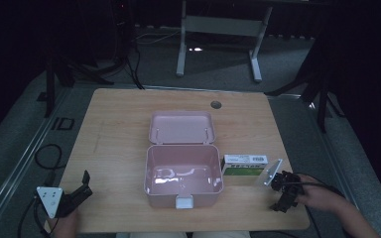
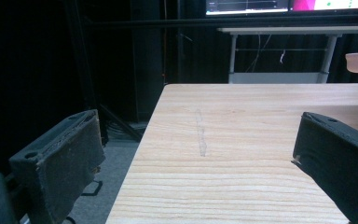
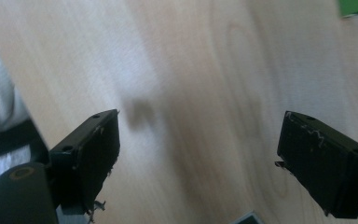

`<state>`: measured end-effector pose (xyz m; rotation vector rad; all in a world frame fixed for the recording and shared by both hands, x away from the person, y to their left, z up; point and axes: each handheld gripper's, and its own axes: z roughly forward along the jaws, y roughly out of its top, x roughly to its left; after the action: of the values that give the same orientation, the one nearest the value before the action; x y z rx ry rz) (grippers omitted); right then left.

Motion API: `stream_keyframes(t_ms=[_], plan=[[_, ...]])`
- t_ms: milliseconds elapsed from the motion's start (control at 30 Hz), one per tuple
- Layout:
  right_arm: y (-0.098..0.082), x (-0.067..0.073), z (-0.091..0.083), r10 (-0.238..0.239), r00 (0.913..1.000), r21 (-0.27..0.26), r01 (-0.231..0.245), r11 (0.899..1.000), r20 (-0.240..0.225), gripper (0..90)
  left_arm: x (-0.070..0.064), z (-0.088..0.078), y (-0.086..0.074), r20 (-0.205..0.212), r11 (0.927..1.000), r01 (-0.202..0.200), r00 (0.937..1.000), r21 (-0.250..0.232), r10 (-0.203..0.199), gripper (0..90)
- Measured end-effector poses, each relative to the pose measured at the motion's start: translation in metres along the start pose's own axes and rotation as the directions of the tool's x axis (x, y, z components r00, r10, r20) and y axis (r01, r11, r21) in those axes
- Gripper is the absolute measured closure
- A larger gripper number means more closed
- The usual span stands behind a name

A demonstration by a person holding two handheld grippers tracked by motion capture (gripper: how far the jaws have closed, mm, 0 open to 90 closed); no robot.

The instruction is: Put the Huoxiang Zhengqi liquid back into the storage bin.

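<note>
**Open table on the left, crowded right**

Bare wood lies ahead of the left gripper [image 1: 77, 196]. The open pink box [image 1: 183, 171] blocks the table [image 1: 114, 129] centre; the green-and-white carton [image 1: 245, 166] sits just beside it, near the right gripper [image 1: 283, 191].

Wooden table [image 1: 119, 129], grey desk frame [image 1: 218, 29]

A light wooden counter [image 1: 114, 129] with rounded corners carries an open pink plastic lunch box [image 1: 183, 174] at its middle. Just right of that box lies a small green-and-white carton [image 1: 245, 165].
</note>
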<state>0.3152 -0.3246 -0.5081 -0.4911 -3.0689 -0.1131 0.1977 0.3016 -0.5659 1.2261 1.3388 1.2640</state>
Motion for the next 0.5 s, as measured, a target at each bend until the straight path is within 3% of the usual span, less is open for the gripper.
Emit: stream_keyframes(t_ms=[133,433,500], plan=[[0.008,0.003,-0.002,-0.034,0.9993,0.046,0.035,0.998,-0.012,13.2,0.0,0.0,0.0,0.001,1.0,-0.002,1.0,0.001,0.002,2.0],[0.021,0.009,-0.016,-0.08,0.9962,0.052,0.082,0.995,-0.033,13.0,-0.001,0.001,0.0,0.006,0.9999,-0.013,0.9999,0.005,0.013,2.0],[0.026,0.012,-0.024,-0.118,0.9923,0.052,0.12,0.991,-0.038,13.8,0.0,0.001,0.0,0.005,1.0,-0.008,1.0,0.003,0.008,2.0]])
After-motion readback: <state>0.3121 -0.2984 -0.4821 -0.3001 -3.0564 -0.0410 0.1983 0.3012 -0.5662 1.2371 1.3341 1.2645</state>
